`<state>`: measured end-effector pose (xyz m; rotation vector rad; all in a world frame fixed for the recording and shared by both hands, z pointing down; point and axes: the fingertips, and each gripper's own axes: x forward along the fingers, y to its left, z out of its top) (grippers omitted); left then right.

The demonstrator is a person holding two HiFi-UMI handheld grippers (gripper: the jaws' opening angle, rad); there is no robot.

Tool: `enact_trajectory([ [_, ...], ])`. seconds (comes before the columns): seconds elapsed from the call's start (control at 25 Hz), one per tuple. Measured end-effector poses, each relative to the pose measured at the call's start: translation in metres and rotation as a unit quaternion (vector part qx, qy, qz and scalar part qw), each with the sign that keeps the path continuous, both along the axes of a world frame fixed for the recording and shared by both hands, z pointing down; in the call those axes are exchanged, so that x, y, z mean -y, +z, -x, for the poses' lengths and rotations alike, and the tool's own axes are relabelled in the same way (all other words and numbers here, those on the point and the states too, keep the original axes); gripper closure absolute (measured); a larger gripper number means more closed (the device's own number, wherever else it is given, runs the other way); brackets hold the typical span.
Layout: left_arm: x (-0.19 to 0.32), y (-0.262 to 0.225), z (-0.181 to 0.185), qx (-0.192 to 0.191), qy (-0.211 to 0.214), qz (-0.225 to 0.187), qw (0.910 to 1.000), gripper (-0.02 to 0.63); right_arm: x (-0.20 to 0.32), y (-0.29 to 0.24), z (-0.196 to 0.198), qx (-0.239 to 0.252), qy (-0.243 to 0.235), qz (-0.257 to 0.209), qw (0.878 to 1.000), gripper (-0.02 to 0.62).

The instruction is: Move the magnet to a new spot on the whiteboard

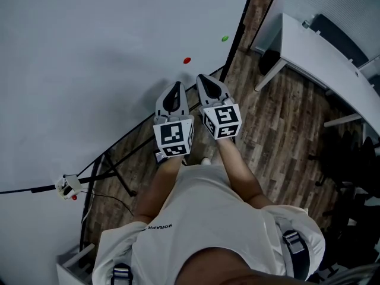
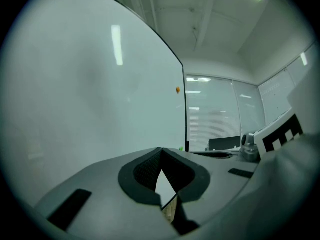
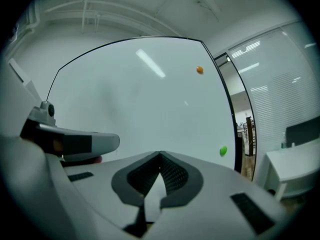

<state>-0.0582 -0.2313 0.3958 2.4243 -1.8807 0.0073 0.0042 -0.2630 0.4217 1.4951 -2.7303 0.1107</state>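
Note:
The whiteboard fills the left of the head view. A red magnet and a green magnet stick to it near its right edge. Both grippers are held side by side just below the red magnet, apart from the board's magnets. My left gripper is shut with nothing in it, and so is my right gripper. In the right gripper view the red magnet is up high and the green magnet lower right, beyond the shut jaws of the right gripper. The left gripper view shows the red magnet far ahead of the left gripper.
The whiteboard's black stand legs spread over the wooden floor. A white desk and a dark chair stand to the right. A small white fitting with a cable hangs at the board's lower edge.

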Motion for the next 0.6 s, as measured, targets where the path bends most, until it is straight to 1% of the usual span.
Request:
enact_trajectory([
  [0.12, 0.001, 0.007, 0.005, -0.003, 0.003, 0.001, 1.0, 0.603, 0.003, 0.011, 0.011, -0.006, -0.012, 0.003, 1.0, 0.59],
  [0.32, 0.003, 0.005, 0.003, -0.005, 0.008, -0.001, 1.0, 0.603, 0.01, 0.017, 0.019, -0.011, -0.026, 0.005, 1.0, 0.588],
  [0.36, 0.003, 0.005, 0.003, -0.005, 0.008, -0.002, 1.0, 0.603, 0.012, 0.02, 0.021, -0.012, -0.028, 0.007, 1.0, 0.579],
  [0.4, 0.003, 0.006, 0.003, -0.005, 0.008, -0.002, 0.9999, 0.603, 0.014, 0.023, 0.023, -0.013, -0.03, 0.01, 0.999, 0.533],
  [0.44, 0.003, 0.007, 0.004, -0.005, 0.009, -0.002, 0.9999, 0.603, 0.016, 0.027, 0.024, -0.014, -0.03, 0.014, 0.999, 0.506],
  [0.6, 0.003, 0.01, 0.005, -0.002, 0.011, -0.001, 0.9999, 0.603, 0.025, 0.038, 0.026, -0.018, -0.026, 0.018, 0.999, 0.502],
])
